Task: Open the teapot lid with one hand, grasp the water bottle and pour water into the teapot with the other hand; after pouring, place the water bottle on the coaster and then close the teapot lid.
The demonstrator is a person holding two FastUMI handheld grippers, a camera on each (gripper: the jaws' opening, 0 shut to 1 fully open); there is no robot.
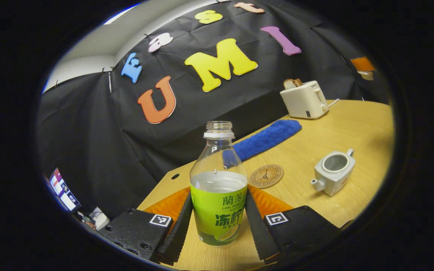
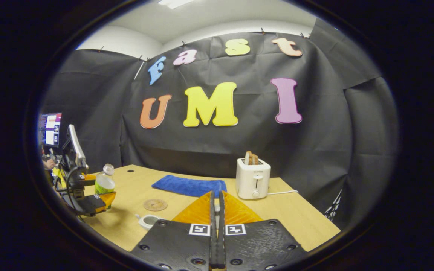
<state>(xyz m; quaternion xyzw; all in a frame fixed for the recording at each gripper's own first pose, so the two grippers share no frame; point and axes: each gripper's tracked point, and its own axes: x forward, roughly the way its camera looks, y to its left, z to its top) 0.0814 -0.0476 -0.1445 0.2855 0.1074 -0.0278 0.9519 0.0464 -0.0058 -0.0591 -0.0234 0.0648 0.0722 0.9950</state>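
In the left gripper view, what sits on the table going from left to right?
Water bottle between the left gripper's fingers → round coaster → teapot with its lid off. The blue towel and toaster lie farther back.

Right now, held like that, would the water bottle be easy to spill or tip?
Probably. The water bottle has no cap and looks about half full, so tilting would slosh water out. It is tall and narrow, apt to tip if nudged. Its clear plastic may flex where the left tool flanks the label.

Square code markers on left gripper; coaster print illegible.
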